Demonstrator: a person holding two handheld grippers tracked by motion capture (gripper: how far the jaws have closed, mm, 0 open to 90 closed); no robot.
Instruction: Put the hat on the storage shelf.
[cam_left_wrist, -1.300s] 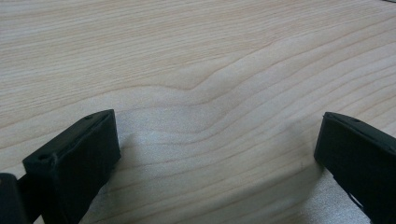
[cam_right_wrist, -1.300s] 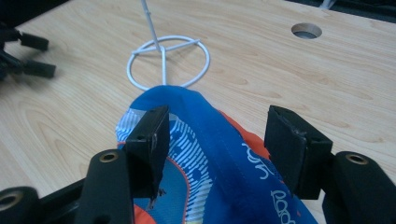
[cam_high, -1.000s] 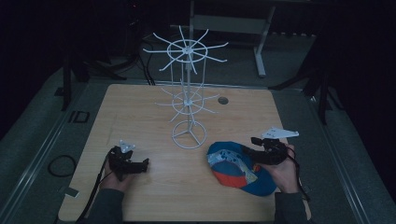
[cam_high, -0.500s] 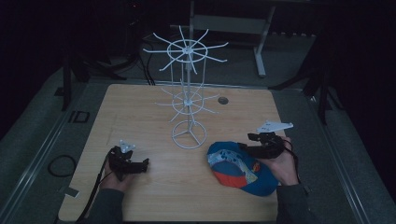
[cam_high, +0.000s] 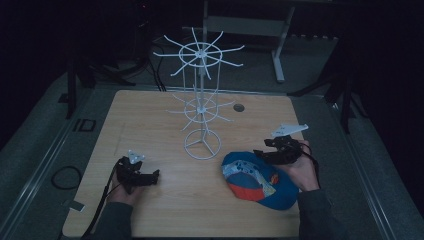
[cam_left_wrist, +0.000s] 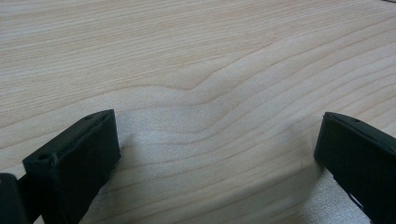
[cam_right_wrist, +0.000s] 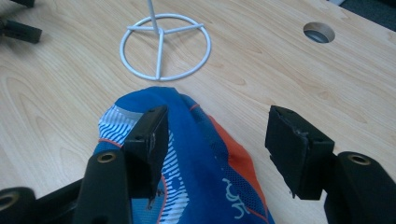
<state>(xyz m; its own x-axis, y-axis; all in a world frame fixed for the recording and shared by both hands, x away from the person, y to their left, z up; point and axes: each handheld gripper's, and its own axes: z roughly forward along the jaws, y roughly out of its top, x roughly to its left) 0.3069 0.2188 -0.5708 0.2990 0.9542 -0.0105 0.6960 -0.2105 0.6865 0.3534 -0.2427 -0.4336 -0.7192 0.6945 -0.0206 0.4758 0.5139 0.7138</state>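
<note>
A blue cap (cam_high: 257, 181) with orange and white panels lies on the wooden table (cam_high: 145, 120) at the front right. My right gripper (cam_high: 259, 153) hovers at the cap's far right edge, pointing left. In the right gripper view the cap (cam_right_wrist: 201, 177) lies below my open right gripper (cam_right_wrist: 217, 119); one jaw is over the fabric, the other over bare wood, and neither pad presses on it. My left gripper (cam_high: 154, 175) rests at the front left, and in the left gripper view it (cam_left_wrist: 219, 126) stands open over bare wood.
A white wire rack (cam_high: 201, 97) with two tiers of spoke hooks stands mid-table, its ring base (cam_right_wrist: 163, 46) just beyond the cap. A round cable hole (cam_high: 239, 107) sits behind it at the right. Dark floor surrounds the table.
My right gripper has shifted a little toward the far side and to the left beside the cap. The left gripper and the cap have stayed put.
</note>
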